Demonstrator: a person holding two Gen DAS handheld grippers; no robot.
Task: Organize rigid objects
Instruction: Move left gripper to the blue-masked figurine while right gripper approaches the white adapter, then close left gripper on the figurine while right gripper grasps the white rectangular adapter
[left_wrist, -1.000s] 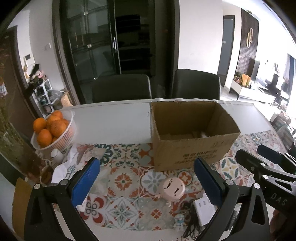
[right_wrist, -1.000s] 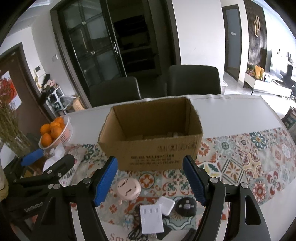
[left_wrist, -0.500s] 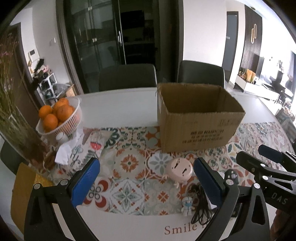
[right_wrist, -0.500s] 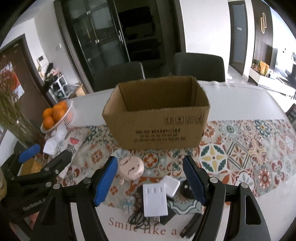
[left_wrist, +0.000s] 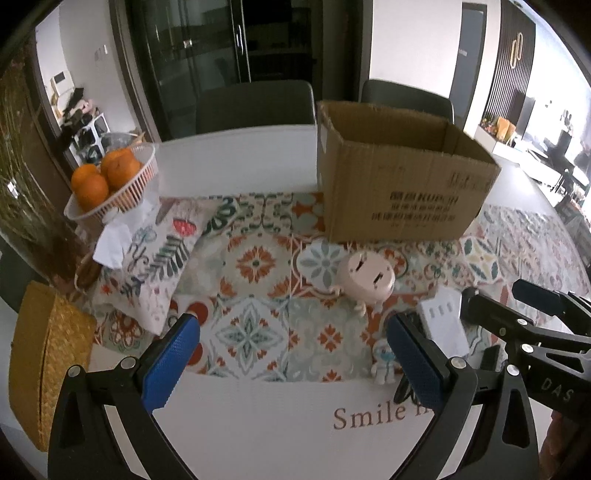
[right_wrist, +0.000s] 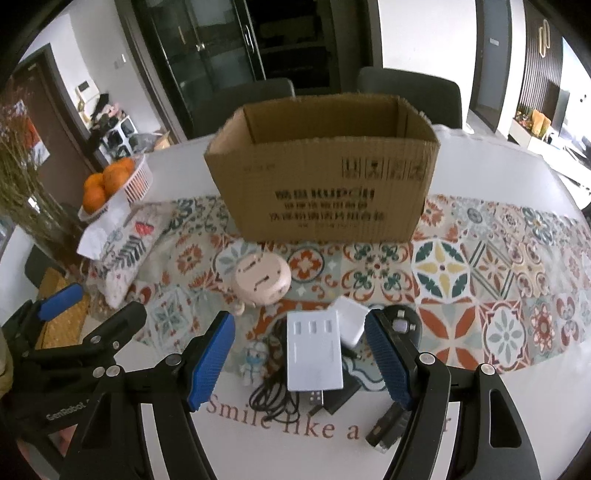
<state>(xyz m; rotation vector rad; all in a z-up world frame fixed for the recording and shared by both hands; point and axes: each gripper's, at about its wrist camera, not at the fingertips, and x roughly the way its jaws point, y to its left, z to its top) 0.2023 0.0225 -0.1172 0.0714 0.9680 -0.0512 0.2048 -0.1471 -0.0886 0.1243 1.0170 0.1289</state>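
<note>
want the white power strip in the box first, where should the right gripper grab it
Grip the power strip across its two long edges, coming from above. It lies flat on the cables, long axis in line with the open right gripper, whose fingers already flank it.

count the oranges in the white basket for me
3 visible: all in the white basket at the table's far left, two oranges in front and one behind. More may be hidden underneath.

Two dark chairs standing behind white counter. Black glass-door cabinet filling back wall between white walls. Daylight flooding in from right. Patterned runner lying across counter.
</note>
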